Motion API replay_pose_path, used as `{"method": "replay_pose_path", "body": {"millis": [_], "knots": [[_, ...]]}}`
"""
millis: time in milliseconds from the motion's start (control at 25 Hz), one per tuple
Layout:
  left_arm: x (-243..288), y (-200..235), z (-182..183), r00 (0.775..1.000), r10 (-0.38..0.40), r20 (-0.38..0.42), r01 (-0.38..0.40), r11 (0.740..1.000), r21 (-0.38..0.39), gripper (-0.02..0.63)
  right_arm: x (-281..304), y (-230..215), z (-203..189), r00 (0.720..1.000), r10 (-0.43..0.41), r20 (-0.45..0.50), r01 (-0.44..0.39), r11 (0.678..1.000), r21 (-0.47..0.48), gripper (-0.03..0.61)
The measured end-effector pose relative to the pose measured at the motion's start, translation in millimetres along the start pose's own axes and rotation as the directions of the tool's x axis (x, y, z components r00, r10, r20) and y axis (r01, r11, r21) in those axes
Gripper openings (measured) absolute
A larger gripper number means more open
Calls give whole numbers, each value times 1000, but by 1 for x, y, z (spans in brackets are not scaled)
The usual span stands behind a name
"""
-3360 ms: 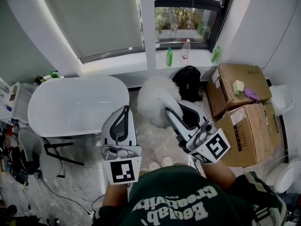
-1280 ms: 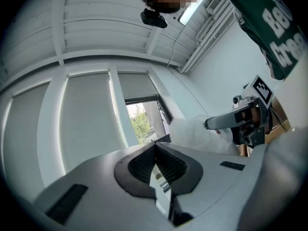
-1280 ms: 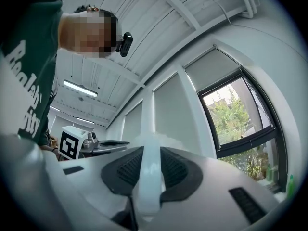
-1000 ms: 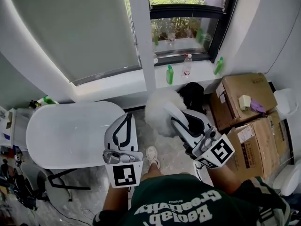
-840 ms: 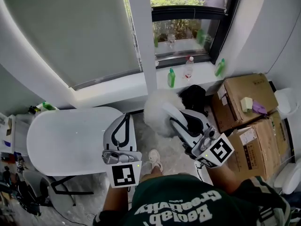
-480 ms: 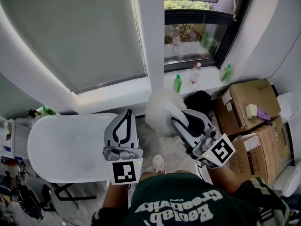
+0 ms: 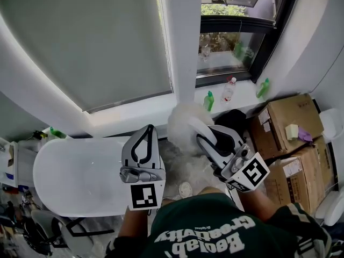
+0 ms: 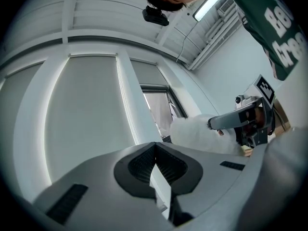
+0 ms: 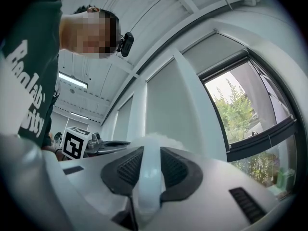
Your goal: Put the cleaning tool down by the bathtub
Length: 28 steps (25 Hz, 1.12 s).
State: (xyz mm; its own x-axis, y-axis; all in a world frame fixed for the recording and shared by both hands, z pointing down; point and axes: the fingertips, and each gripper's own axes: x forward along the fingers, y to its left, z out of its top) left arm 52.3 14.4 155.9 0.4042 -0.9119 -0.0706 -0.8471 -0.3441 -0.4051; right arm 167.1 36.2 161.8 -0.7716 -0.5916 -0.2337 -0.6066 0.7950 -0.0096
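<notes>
Two hand-held grippers, one cleaning tool, one bathtub. Left gripper (image 7: pixel 145 129): held over the right end of the white bathtub (image 7: pixel 70 176). In the left gripper view its dark ribbed pads (image 8: pixel 140 165) meet at the tips with nothing between them. Right gripper (image 7: pixel 194 127): jaws clamped on the white handle (image 9: pixel 149 177) of the cleaning tool (image 7: pixel 181 123), a fluffy white duster whose head stands out past the jaw tips. Tool's place: in the air, off the floor, just beside the bathtub's right end and in front of the window sill (image 7: pixel 246 94). On the sill: a green bottle (image 7: pixel 209 100), a clear bottle (image 7: pixel 229 89) and a second green bottle (image 7: pixel 263 87). On the floor to the right: a black bag (image 7: pixel 237 118) and stacked cardboard boxes (image 7: pixel 279 117). Both grippers are held out level in front of the person's green shirt (image 7: pixel 204 233).
</notes>
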Motion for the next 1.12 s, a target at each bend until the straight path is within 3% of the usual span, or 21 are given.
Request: {"method": "replay_pose_path", "body": {"millis": [520, 760, 1120], "knots": [[23, 13, -20, 1000, -1, -31, 0, 999, -35, 2, 29, -19, -19, 1000, 4, -8, -4, 999, 49, 98], [44, 14, -26, 998, 46, -32, -48, 997, -54, 2, 29, -40, -20, 1000, -14, -7, 15, 997, 76, 100], [83, 0, -27, 994, 77, -79, -83, 994, -73, 2, 27, -79, -16, 999, 31, 9, -32, 994, 108, 100]]}}
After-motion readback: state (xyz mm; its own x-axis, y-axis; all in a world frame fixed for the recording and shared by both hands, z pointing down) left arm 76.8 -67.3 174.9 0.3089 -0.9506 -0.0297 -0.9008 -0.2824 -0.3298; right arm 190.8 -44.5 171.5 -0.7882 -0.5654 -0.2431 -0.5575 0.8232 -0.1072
